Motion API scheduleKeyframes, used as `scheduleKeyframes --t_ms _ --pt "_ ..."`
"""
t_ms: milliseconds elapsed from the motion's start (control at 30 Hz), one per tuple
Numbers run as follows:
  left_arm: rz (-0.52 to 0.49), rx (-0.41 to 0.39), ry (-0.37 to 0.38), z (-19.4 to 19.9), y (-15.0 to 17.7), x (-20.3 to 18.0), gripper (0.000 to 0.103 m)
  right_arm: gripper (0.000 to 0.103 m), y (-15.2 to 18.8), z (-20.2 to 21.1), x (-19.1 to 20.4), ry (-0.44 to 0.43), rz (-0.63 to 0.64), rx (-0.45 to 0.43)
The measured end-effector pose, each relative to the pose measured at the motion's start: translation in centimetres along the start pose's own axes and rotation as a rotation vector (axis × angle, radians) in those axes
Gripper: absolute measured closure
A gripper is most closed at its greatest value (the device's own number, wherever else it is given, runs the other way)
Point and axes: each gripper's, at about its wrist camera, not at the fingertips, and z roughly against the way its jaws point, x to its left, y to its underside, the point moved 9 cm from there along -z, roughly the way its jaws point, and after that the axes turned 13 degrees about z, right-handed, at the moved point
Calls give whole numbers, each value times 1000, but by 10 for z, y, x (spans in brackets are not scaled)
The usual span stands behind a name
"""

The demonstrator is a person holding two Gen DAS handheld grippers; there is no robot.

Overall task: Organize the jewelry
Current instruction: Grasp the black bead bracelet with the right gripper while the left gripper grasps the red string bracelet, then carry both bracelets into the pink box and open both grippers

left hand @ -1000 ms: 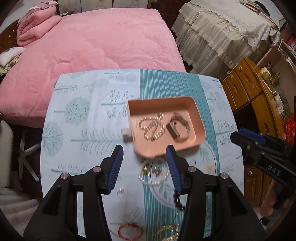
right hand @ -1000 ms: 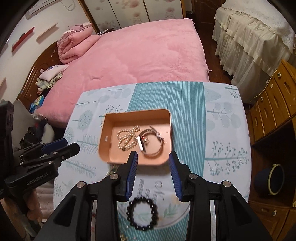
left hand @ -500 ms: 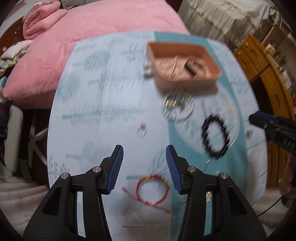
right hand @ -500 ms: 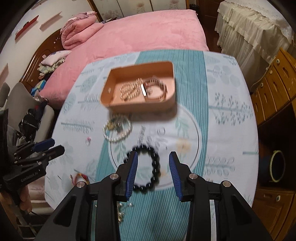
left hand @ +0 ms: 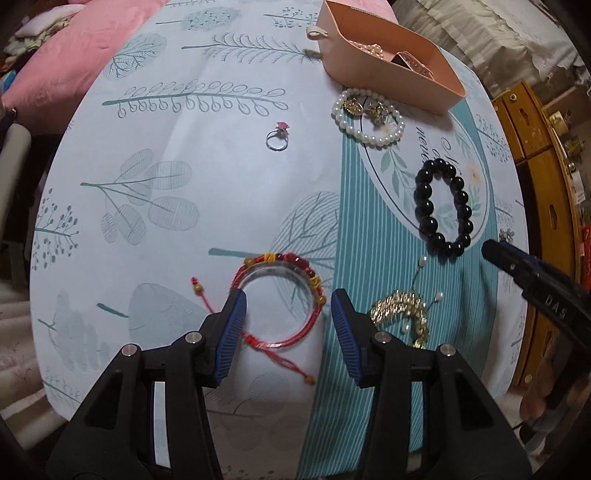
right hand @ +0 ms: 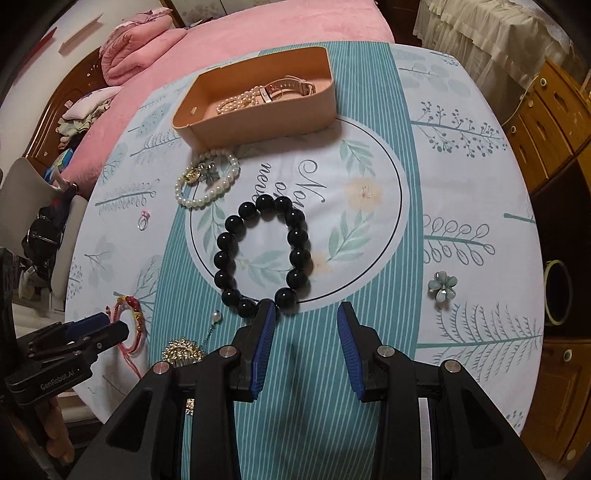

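My left gripper (left hand: 284, 314) is open, low over the table, its fingers on either side of a red string bracelet (left hand: 280, 301). My right gripper (right hand: 306, 319) is open and empty, just in front of a black bead bracelet (right hand: 264, 254). A peach tray (right hand: 258, 118) at the back holds a pearl strand and a watch (right hand: 284, 86). In front of it lies a pearl bracelet (right hand: 207, 181) with small charms. A small ring (left hand: 277, 137), a gold brooch (left hand: 402, 314) and a pale flower brooch (right hand: 442, 286) lie loose on the cloth.
The round table (right hand: 461, 184) has a leaf-printed cloth with a teal stripe. A pink bed (right hand: 240, 29) lies beyond it. Wooden drawers (right hand: 554, 110) stand to the right, a chair (right hand: 55, 221) to the left.
Both grippers have pulled back from the tray and dropped toward the near side of the table. The left now straddles the red bracelet; the right sits before the black beads.
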Motion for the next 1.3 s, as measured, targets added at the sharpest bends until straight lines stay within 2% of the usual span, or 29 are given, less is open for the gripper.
scheduleKeyframes --t_ms 300,533,633,733,800,867,933,1033,1200,1300 --pt "35 -3 -33 -17 -5 -14 58 68 -19 -8 -2 37 19 -27" --pt "15 -28 -122 -19 -12 -28 58 68 -31 -25 0 65 41 -27" --pt "-8 -45 -163 -19 -13 -34 61 71 -34 -31 2 81 60 -22" --pt "-23 -61 -157 -16 -14 -39 70 74 -35 -37 3 97 78 -10" --pt "-36 -72 -157 -13 -15 -39 89 75 -37 -39 4 108 90 -16" --pt "-50 -74 -155 -14 -18 -44 93 75 -37 -41 5 126 116 -20" --pt "-56 -77 -152 -14 -19 -46 93 83 -37 -41 6 137 133 -26" --pt "-69 -79 -138 -13 -18 -47 93 89 -36 -40 6 108 123 -36" --pt "-44 -81 -129 -6 -13 -33 93 89 -35 -37 7 12 73 -29" --pt "-50 -111 -120 2 -20 -29 93 89 -39 -24 8 -27 47 -57"
